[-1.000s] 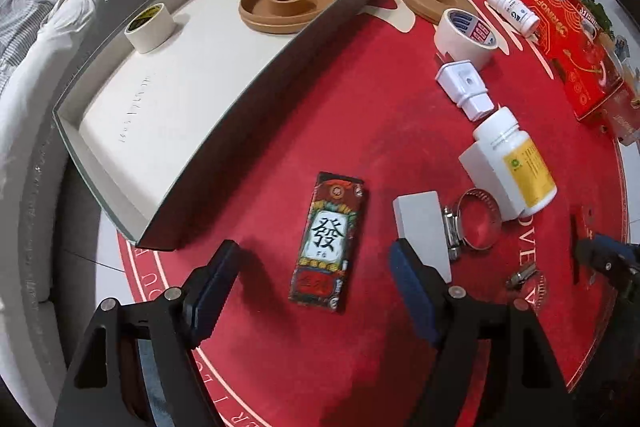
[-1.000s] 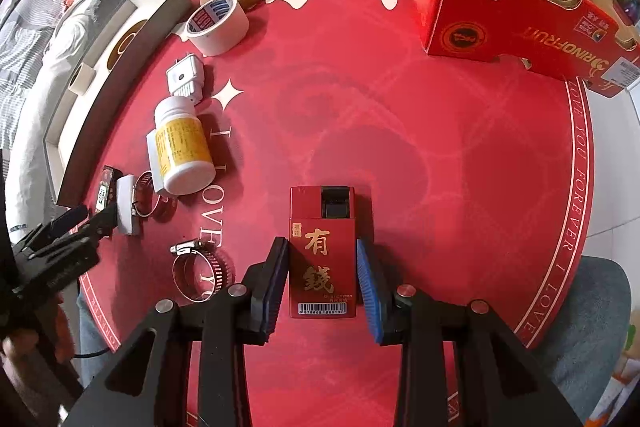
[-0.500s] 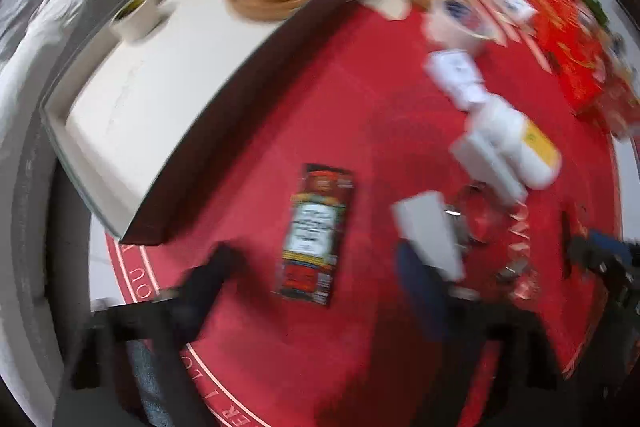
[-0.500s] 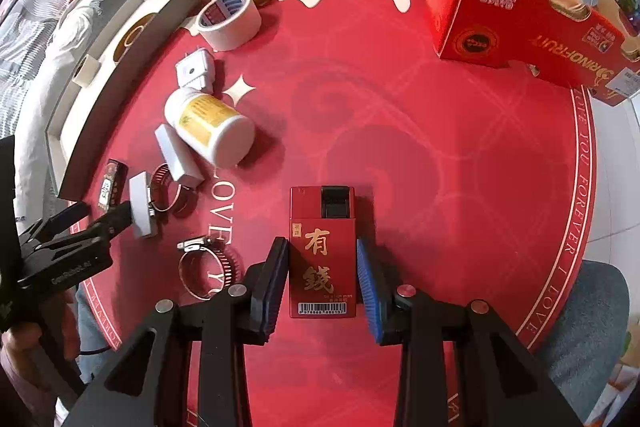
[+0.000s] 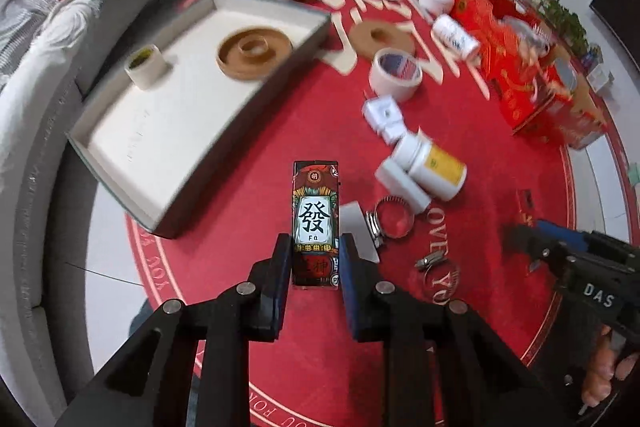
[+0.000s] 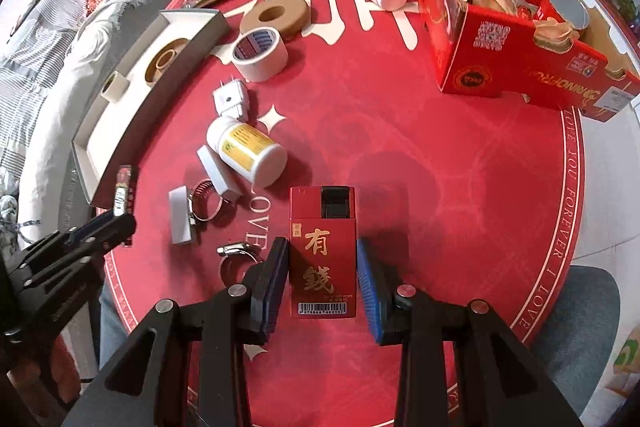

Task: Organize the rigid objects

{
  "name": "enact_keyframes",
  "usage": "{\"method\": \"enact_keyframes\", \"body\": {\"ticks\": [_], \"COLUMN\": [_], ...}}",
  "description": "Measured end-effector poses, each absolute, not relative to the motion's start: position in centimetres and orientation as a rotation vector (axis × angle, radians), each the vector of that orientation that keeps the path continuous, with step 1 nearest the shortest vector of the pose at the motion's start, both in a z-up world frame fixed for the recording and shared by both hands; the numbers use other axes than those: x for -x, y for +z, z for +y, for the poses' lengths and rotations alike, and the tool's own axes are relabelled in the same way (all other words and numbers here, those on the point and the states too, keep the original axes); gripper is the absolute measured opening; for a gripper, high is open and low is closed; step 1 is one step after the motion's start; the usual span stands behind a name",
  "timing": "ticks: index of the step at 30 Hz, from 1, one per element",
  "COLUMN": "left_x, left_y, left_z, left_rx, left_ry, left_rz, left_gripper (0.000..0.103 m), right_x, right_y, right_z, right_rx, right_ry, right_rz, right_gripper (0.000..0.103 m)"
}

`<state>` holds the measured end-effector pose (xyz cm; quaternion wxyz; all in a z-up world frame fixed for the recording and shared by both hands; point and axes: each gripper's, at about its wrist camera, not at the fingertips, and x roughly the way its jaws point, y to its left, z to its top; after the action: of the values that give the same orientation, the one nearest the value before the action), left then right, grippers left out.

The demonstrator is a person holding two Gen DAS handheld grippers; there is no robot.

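The narrow patterned box (image 5: 316, 223) is clamped between the closed jaws of the left gripper (image 5: 315, 259), over the near edge of the red bench (image 5: 500, 155), beside the open tray (image 5: 120, 183). The red cigarette box (image 6: 323, 251) is bracketed by the right gripper (image 6: 322, 267), whose jaws stand slightly apart; a narrow gap shows on each side. Beyond, a white bottle (image 6: 248, 155), hose clamps (image 6: 206, 205) and a tape roll (image 6: 260, 55) are scattered.
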<state>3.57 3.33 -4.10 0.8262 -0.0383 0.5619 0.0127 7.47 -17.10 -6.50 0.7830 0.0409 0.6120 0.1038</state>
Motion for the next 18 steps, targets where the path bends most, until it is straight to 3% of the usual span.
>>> {"method": "enact_keyframes", "body": {"ticks": [18], "left_x": [-7.8], "left_y": [6.2], "left_z": [10.6], "left_rx": [0.183], "left_ry": [0.262], "left_rz": [0.947], "left_gripper": [0.025], "right_x": [-14.1], "right_y": [5.9], "right_z": [-8.9], "right_rx": [-0.064], "right_ry": [0.434], "right_rz": [1.111], "right_gripper": [0.036]}}
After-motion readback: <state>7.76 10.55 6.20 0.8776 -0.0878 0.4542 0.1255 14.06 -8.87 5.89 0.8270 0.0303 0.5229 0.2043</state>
